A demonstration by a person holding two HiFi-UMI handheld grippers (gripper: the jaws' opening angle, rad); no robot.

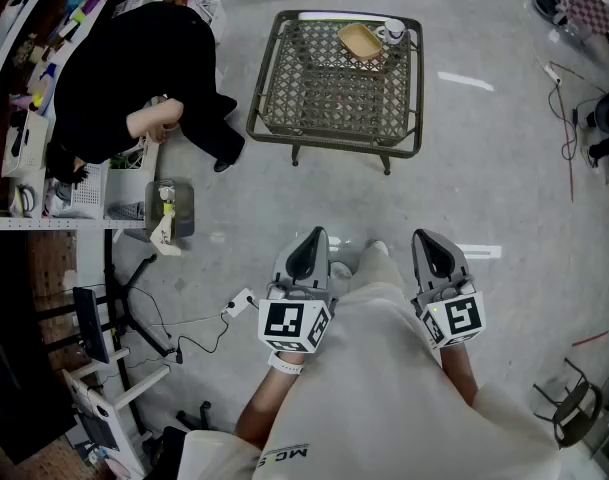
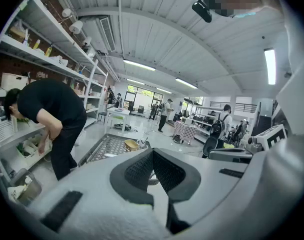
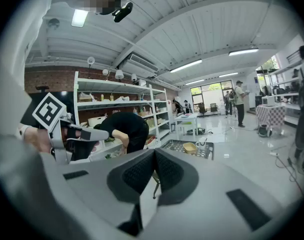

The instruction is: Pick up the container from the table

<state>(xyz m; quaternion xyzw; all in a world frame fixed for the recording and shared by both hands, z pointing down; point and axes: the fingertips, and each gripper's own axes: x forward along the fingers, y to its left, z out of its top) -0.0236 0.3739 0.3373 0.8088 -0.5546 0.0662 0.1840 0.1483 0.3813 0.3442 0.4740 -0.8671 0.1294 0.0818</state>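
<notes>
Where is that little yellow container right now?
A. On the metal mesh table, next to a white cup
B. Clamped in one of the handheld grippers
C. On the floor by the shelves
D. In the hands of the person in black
A. The head view shows the yellow container sitting on the mesh table near its far edge, with the white cup right beside it.

the table (image 1: 324,93) is dark metal with a bumpy mesh top. the container (image 1: 361,40) looks like smooth yellow plastic. the mug (image 1: 393,33) is shiny white. the floor (image 1: 484,148) is grey, smooth and glossy. the left gripper (image 1: 312,236) and right gripper (image 1: 430,238) are matt grey plastic with rough black pads (image 2: 137,170).
</notes>
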